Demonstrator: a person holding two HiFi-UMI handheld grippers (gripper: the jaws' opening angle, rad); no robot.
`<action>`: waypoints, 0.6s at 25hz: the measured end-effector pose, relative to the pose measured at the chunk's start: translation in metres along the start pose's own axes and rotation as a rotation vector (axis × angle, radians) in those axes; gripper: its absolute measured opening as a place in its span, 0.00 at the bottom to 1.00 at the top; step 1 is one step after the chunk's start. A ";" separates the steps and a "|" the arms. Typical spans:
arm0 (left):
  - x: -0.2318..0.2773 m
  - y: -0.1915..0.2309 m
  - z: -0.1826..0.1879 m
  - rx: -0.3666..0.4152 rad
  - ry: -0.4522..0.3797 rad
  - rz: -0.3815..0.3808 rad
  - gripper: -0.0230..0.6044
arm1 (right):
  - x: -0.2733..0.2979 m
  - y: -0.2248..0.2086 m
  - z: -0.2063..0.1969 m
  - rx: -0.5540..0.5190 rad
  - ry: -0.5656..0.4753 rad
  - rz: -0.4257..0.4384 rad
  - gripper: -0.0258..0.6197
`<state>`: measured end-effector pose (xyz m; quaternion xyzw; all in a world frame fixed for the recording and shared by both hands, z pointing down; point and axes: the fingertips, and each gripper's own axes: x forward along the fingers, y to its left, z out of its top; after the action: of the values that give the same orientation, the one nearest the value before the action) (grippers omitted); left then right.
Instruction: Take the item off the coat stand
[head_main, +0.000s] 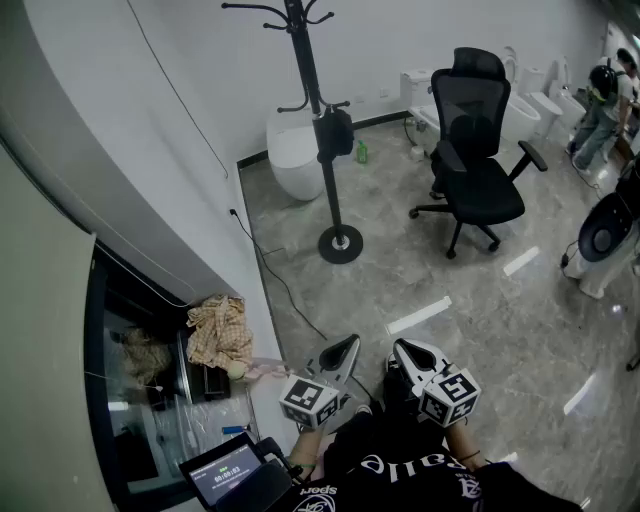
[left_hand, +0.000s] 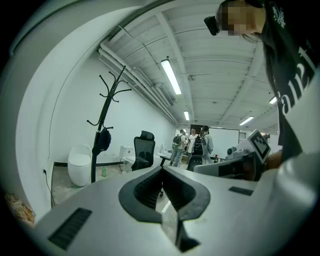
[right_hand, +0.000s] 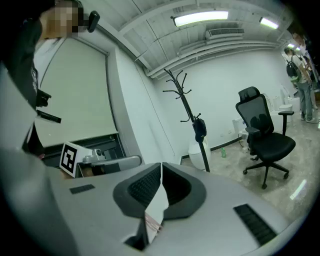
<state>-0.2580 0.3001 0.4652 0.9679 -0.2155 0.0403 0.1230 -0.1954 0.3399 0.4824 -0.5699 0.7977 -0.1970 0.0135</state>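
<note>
A person stands on a grey marble-pattern floor (head_main: 500, 330) holding a gripper in each hand, both low and close to the body, side by side and pointing toward the far end of the room. The left gripper (left_hand: 161, 171) has its jaws pressed together with nothing between them. The right gripper (right_hand: 160, 166) is the same, its jaws meeting at the tips and empty.

Well apart from both grippers, toward the far wall, stands a black coat stand (head_main: 318, 120) on a round base. A black item (head_main: 337, 131), possibly a cap, hangs from a low hook on the right side of the pole, about halfway up. Neither gripper is near it.

Just behind the stand, to its left, is a white rounded toilet-like fixture (head_main: 292, 152), and a small green bottle (head_main: 361, 152) sits on the floor to the right of the pole. Further right is a black office chair (head_main: 474, 150) on castors. People with backpacks (head_main: 605, 100) stand at the far right.

Near the left wall, close to the person, lies a crumpled checked cloth (head_main: 218, 330), and a small lit screen (head_main: 224, 470) is at the near left.
</note>
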 end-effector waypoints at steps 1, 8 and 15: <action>0.007 0.004 0.001 -0.005 -0.004 0.003 0.04 | 0.005 -0.006 0.002 -0.002 0.001 0.001 0.07; 0.048 0.038 0.009 -0.019 0.003 0.028 0.04 | 0.044 -0.045 0.018 0.008 0.010 0.022 0.07; 0.103 0.084 0.033 -0.013 0.004 0.091 0.04 | 0.101 -0.094 0.058 -0.057 0.025 0.082 0.07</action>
<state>-0.1997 0.1758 0.4656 0.9562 -0.2592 0.0462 0.1278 -0.1319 0.2048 0.4800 -0.5342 0.8258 -0.1806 -0.0043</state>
